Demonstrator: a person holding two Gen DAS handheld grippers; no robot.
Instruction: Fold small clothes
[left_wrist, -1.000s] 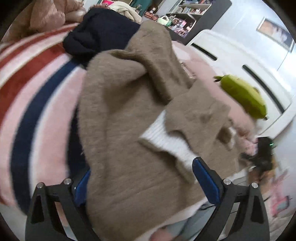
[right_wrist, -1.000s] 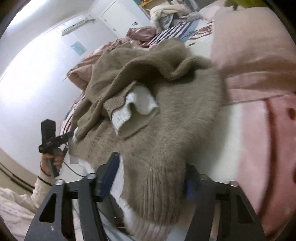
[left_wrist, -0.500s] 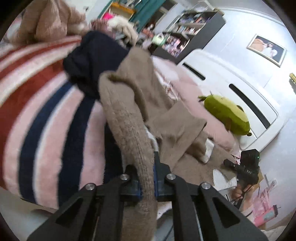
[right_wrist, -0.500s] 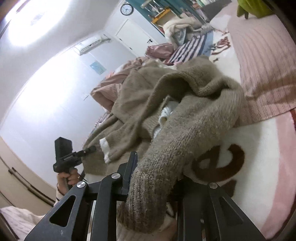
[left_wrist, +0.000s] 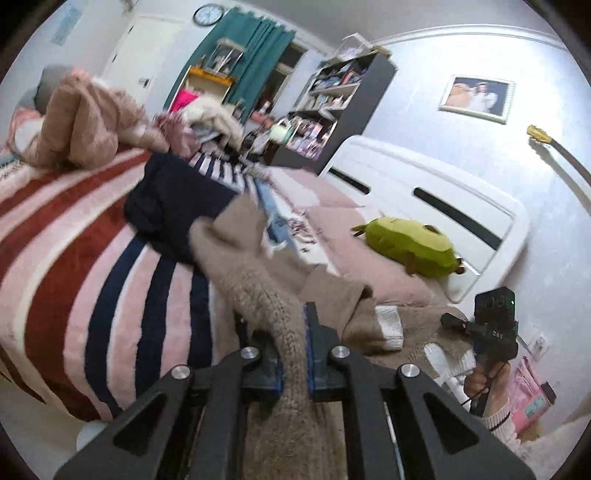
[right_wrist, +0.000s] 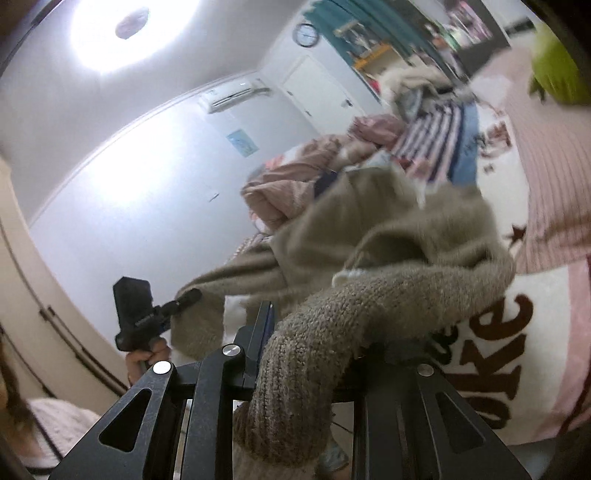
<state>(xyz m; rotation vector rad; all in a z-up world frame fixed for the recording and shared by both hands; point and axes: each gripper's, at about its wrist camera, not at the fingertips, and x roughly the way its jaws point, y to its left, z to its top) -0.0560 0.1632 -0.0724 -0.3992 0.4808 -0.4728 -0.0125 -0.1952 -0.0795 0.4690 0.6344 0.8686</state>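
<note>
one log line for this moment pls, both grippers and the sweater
left gripper: shut on brown sweater | right gripper: shut on brown sweater | sweater partly lifted off striped blanket | unfolded

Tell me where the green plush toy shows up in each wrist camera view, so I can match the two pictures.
Left wrist: the green plush toy lies right of centre on the pink bedding, in front of the white headboard.
Right wrist: only a blurred green patch at the upper right edge.
Shared landmark: the round wall clock beside the teal curtain.
</note>
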